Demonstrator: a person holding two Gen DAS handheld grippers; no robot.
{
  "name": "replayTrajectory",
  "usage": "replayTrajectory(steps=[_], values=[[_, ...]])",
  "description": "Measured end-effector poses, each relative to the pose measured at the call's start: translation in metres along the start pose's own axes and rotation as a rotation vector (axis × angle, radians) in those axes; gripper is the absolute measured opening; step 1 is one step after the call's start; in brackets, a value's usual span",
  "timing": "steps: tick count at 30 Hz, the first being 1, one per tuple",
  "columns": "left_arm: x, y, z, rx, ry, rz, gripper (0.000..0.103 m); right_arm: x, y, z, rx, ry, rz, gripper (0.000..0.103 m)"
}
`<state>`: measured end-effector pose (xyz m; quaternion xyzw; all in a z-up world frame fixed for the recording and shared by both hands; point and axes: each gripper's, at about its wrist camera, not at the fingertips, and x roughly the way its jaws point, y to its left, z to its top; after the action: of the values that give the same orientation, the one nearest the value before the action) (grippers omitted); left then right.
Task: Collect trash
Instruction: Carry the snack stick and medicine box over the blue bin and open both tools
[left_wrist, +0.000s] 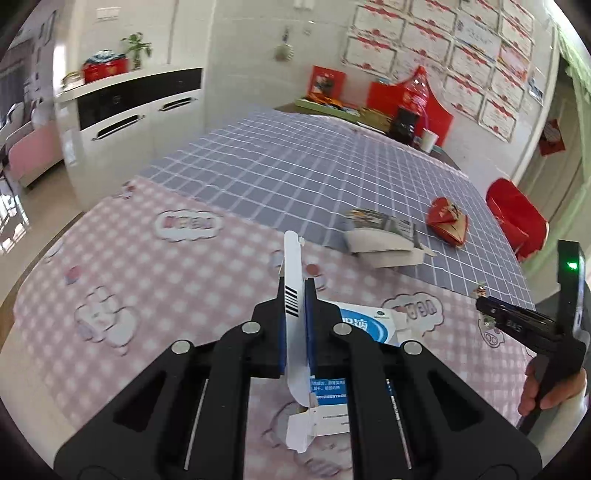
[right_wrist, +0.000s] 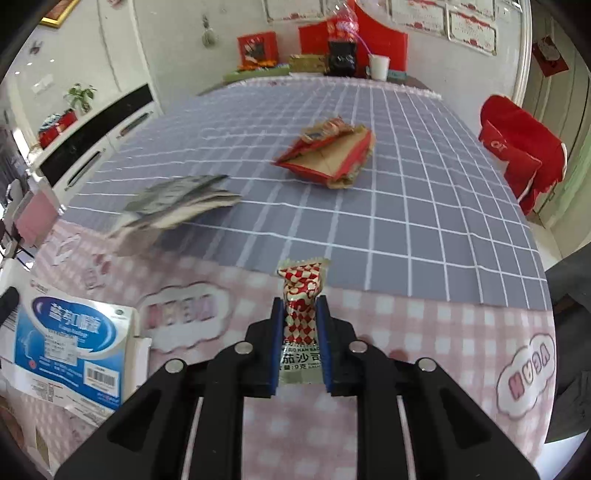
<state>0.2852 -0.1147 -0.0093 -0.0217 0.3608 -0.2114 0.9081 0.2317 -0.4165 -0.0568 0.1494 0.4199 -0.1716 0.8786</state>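
Note:
My left gripper (left_wrist: 297, 295) is shut on the edge of a flattened white and blue medicine box (left_wrist: 293, 332), which stands on edge between the blue pads above the pink checked cloth. The same box (right_wrist: 70, 347) shows at the lower left of the right wrist view. My right gripper (right_wrist: 299, 314) is shut on a red and white checked sauce sachet (right_wrist: 301, 295), whose crimped top sticks out past the fingertips. The right gripper (left_wrist: 524, 325), held by a hand, also appears at the right edge of the left wrist view.
On the grey checked cloth (right_wrist: 406, 184) lie a grey flattened carton (right_wrist: 177, 206) and a torn red and brown carton (right_wrist: 328, 155). A red-covered chair (right_wrist: 521, 155) stands at the table's right. Boxes, a white cup (right_wrist: 378, 66) and a bottle crowd the far end.

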Motion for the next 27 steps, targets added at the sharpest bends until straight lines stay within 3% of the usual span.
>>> replayTrajectory(steps=[7, 13, 27], values=[[-0.037, 0.047, -0.014, -0.067, -0.038, 0.075, 0.007, -0.037, 0.054, -0.015, -0.071, -0.049, 0.108, 0.017], [-0.079, 0.09, -0.023, -0.116, -0.118, 0.185, 0.006, -0.066, 0.114, -0.025, -0.168, -0.113, 0.188, 0.017], [-0.178, 0.204, -0.061, -0.3, -0.222, 0.477, 0.005, -0.095, 0.277, -0.067, -0.438, -0.085, 0.453, 0.018]])
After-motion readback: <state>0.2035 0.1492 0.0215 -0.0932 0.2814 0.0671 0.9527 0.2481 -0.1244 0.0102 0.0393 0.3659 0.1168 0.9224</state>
